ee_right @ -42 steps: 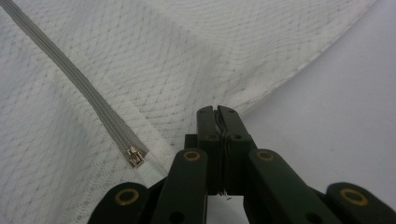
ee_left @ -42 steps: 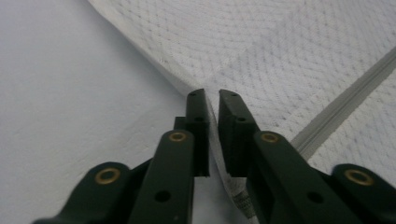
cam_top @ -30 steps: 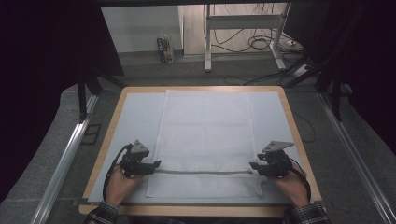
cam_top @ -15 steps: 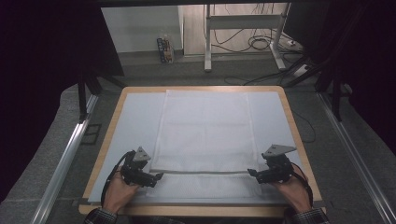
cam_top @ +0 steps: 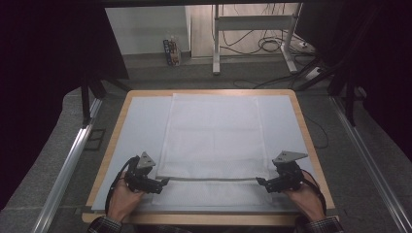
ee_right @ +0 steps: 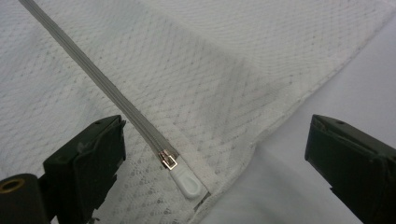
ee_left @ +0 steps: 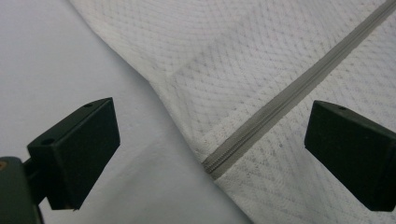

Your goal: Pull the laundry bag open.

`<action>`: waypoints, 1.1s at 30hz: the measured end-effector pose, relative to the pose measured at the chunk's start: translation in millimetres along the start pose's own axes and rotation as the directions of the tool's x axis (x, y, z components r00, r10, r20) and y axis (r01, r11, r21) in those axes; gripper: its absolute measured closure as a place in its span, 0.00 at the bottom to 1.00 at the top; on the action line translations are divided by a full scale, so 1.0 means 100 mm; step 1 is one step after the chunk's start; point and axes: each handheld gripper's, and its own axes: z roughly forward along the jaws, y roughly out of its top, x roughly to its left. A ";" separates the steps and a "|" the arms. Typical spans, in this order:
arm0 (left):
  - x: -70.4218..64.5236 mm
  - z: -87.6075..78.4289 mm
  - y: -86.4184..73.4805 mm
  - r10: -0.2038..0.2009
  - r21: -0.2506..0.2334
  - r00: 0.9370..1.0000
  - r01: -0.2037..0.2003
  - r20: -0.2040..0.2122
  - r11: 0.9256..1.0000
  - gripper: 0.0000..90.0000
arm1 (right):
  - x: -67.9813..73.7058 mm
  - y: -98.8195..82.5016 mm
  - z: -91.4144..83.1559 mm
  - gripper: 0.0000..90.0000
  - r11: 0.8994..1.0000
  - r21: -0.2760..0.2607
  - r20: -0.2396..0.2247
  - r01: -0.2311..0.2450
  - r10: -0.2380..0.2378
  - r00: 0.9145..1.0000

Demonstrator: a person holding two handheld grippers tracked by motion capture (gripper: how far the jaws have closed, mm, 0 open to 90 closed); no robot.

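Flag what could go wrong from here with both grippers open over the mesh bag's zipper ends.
1. The right gripper straddles the white zipper pull off-centre; closing may pinch mesh bag fabric instead.
2. The left gripper faces the flat zipper end, so its jaws could slip off.
3. Pulling may drag the loose bag across the table.

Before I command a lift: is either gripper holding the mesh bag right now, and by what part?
Nothing is held. The left gripper and right gripper both stand open over the mesh bag, one at each end of its zipper.
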 end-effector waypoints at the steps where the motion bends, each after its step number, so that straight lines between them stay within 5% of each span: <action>1: 0.00 0.00 0.00 0.000 0.000 1.000 0.000 0.000 1.000 0.04 | 0.00 0.00 0.00 0.05 1.000 0.000 0.000 0.000 0.000 1.000; 16: -0.02 -0.11 -0.07 -0.008 -0.017 1.000 0.007 -0.024 1.000 0.04 | 0.03 -0.06 -0.04 0.07 0.998 0.053 -0.022 -0.035 0.036 0.999; 20: -0.02 -0.11 -0.07 -0.009 -0.018 1.000 0.008 -0.029 1.000 0.04 | 0.04 -0.12 -0.06 0.21 0.993 0.114 -0.006 0.023 -0.022 1.000; 23: -0.02 -0.10 -0.07 -0.012 -0.013 1.000 0.011 -0.026 1.000 0.04 | 0.03 -0.13 -0.07 0.27 0.992 0.125 -0.017 0.025 -0.023 1.000; 33: -0.03 -0.07 -0.07 -0.005 -0.003 1.000 0.004 -0.023 1.000 0.04 | 0.06 -0.15 0.01 0.30 0.986 0.153 -0.016 0.072 -0.070 0.997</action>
